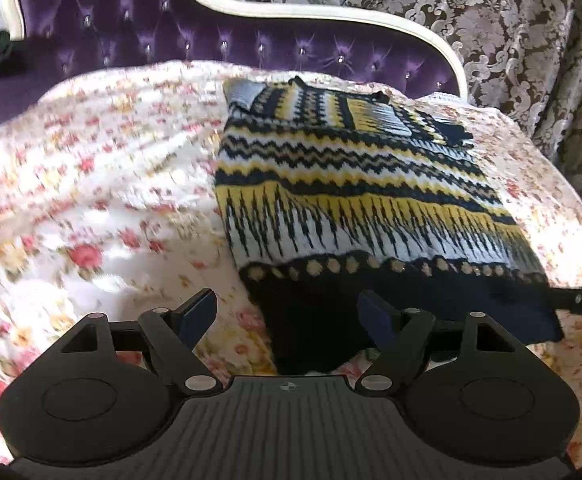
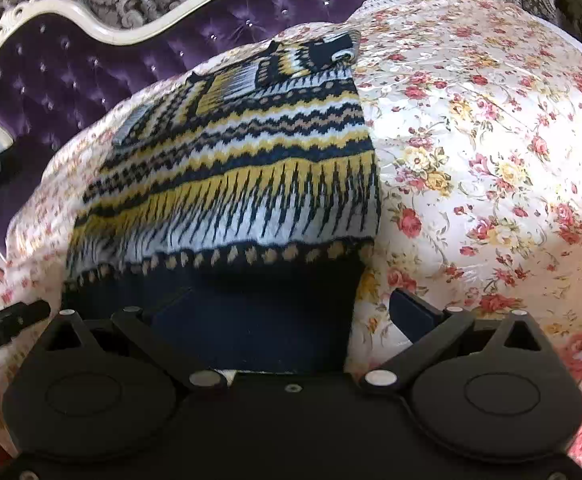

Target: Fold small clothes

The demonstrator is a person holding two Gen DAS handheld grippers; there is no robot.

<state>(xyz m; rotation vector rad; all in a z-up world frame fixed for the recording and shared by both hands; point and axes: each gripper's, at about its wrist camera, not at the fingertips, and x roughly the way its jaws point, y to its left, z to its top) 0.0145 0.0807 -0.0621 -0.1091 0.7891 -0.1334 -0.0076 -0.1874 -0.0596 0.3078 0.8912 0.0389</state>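
Note:
A small knitted sweater (image 1: 351, 184) with navy, yellow and white zigzag bands lies flat on a floral bedspread (image 1: 91, 200), its sleeves folded in at the far end. Its navy hem (image 1: 371, 312) points toward me. My left gripper (image 1: 287, 312) is open, its jaws on either side of the hem's left corner. In the right wrist view the sweater (image 2: 231, 168) fills the middle. My right gripper (image 2: 291, 312) is open around the hem's right corner (image 2: 291, 320). The tip of the other gripper (image 2: 11, 322) shows at the left.
A purple tufted headboard (image 1: 171, 40) with a cream frame stands behind the bed. Patterned brown curtains (image 1: 511, 40) hang behind it. The floral bedspread (image 2: 491, 160) spreads wide on both sides of the sweater.

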